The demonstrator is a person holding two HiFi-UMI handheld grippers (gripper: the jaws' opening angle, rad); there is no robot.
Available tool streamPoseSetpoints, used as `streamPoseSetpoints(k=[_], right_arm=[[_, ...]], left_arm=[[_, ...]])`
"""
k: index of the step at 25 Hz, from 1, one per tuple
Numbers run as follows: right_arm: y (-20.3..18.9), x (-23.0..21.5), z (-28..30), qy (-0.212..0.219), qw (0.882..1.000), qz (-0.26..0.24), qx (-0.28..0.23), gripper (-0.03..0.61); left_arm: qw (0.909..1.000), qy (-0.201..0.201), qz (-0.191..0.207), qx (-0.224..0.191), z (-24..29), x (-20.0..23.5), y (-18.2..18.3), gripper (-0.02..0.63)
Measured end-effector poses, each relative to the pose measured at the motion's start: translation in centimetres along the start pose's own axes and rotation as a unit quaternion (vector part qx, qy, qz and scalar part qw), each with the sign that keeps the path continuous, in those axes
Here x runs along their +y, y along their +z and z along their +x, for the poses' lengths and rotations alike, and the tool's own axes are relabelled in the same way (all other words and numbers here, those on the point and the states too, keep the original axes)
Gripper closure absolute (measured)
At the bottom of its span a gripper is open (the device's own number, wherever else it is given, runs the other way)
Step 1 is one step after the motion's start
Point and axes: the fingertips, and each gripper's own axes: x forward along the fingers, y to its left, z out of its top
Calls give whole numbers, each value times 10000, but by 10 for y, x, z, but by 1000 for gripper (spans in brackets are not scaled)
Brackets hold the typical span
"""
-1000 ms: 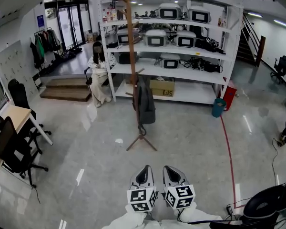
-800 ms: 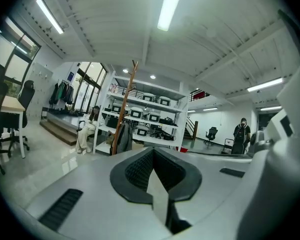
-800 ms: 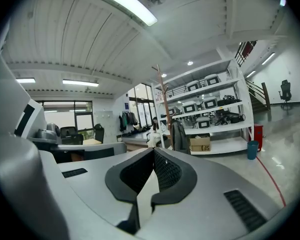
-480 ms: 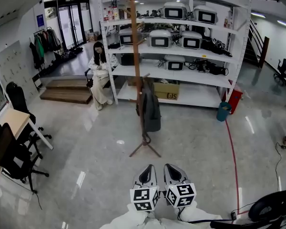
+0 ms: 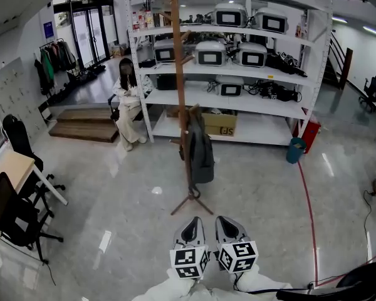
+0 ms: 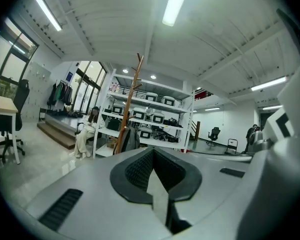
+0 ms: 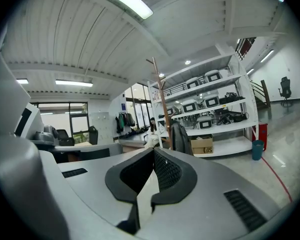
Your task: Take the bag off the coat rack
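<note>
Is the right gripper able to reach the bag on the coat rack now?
Probably not yet: the bag hangs on the coat rack far ahead of the right gripper, though only open floor lies between them.

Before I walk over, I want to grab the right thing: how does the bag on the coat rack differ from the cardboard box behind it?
The bag is dark grey; the cardboard box is brown. The bag hangs from the coat rack, off the floor; the box sits on the lowest shelf. The bag is tall and narrow, the box low and wide. Neither is held.
</note>
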Motion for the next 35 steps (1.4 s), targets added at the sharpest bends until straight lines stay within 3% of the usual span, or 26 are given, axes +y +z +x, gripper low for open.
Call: streamPoseSetpoints(k=[9, 24, 35], right_arm=[[-4, -2, 41, -30, 9999, 35, 108, 566], [-3, -8, 62, -87, 9996, 101, 239, 566], [3, -25, 95, -13, 9997, 185, 163, 567]], left_arm=[[10000, -8, -73, -38, 34, 29, 3, 614], [9998, 65, -207, -21, 48, 46, 4, 614], [9998, 186, -47, 40, 77, 57, 5, 614]])
